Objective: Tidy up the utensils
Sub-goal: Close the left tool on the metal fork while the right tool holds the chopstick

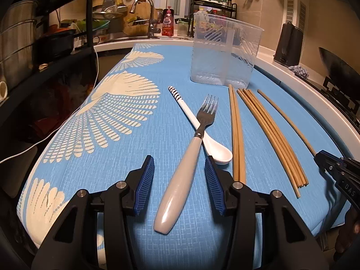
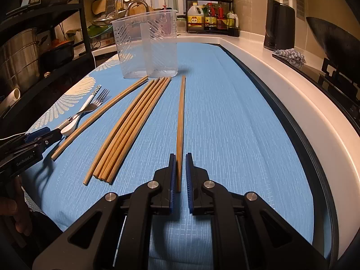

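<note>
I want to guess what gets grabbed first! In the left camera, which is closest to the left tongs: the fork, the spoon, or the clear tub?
1. Fork: its handle lies between the left tongs.
2. Spoon: under the fork, its bowl by the right pad.
3. Clear tub: far back on the blue cloth.

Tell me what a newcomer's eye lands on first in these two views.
First, the white-handled fork lying across a white spoon on the blue cloth, between the open pads of the left claw. Next, the lone chopstick running away from the right claw, whose pads sit close on either side of its near end. Behind stands a clear, empty utensil holder, with a bundle of chopsticks fanned before it.
</note>
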### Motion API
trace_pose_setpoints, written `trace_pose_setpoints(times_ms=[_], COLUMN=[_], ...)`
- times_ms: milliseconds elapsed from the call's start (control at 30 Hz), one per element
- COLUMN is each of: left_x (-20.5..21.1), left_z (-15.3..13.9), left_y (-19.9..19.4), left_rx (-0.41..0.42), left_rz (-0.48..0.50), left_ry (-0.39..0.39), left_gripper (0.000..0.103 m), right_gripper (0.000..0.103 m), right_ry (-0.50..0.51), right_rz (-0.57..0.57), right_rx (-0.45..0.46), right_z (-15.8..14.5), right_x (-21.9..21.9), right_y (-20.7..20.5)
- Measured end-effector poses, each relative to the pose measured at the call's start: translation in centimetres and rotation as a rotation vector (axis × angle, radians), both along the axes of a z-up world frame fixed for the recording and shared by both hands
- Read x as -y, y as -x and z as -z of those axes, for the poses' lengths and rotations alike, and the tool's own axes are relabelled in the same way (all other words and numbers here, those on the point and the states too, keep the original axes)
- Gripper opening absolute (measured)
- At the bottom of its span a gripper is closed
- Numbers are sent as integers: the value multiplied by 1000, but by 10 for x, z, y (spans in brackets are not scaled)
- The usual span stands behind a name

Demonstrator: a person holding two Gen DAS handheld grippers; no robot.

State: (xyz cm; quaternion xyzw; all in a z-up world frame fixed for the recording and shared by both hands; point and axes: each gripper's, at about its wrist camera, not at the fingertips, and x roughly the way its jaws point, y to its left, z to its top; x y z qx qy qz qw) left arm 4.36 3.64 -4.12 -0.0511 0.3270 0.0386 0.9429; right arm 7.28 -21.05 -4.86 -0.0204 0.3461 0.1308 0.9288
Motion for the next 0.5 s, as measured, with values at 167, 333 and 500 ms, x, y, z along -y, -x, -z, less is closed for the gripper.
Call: trace_pose_setpoints(times_ms=[167, 333, 500], left_x=[-2, -4, -9], left_z=[-1, -11, -24], left_y=[2, 12, 19], left_rx=[4, 23, 58], left_rz=[21, 36, 45], left_ry=[16, 24, 30], left_gripper=[20, 17, 16], right_gripper=[5, 5, 5], right_ry=[-9, -52, -42], right_rz=[27, 68, 60], right_rx=[-4, 9, 33], right_z=[-3, -16, -28], right_x=[1, 2, -4], right_y=[0, 8, 16])
